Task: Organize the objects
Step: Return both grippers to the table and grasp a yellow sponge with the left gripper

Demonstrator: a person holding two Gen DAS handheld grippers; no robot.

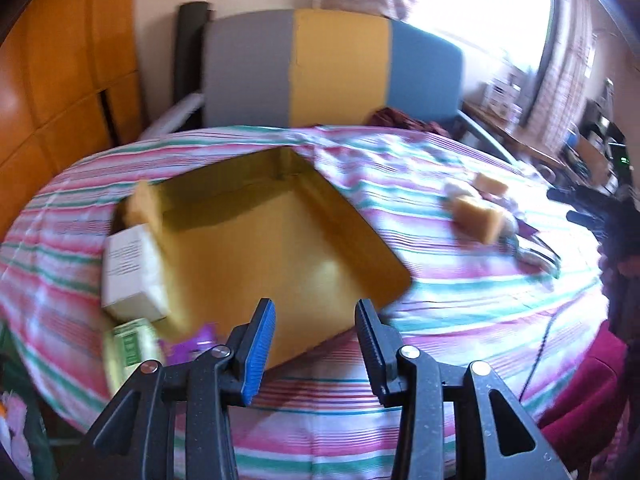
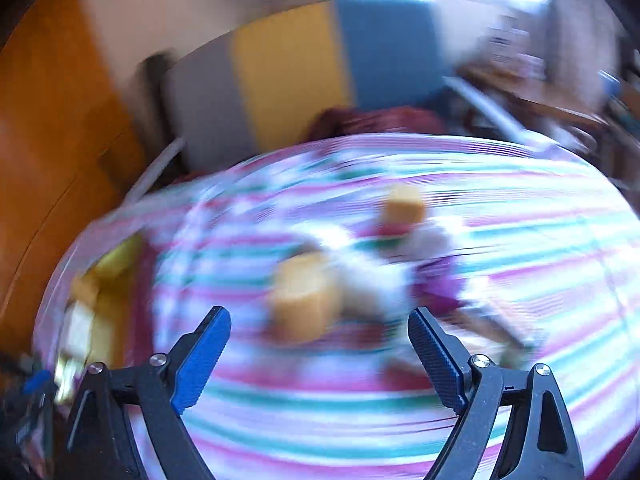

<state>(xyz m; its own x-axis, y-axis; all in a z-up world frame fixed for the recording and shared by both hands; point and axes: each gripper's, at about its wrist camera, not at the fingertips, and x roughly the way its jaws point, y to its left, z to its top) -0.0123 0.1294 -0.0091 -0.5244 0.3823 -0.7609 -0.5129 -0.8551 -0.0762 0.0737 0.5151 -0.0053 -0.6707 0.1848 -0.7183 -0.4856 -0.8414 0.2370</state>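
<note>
Left gripper [image 1: 316, 344] fingers spread before yellow tray [image 1: 280, 248], right gripper [image 2: 320, 356] fingers spread, tan block [image 2: 304, 300] between.

A golden-yellow tray [image 1: 288, 236] sits on a bedsheet [image 1: 460, 288] striped pink, green and white, with tan blocks [image 1: 478, 218]

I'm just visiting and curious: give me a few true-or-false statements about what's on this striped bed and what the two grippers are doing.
1. The shallow yellow cardboard tray holds a white rectangular box at its left side. True.
2. The left gripper is clamped on a block. False: its jaws are apart and hold nothing.
3. Two tan sponge-like blocks lie on the pink-and-green striped bedcover, outside the tray. True.
4. The right gripper is shut. False: it is wide open, with a tan block ahead of it.
</note>
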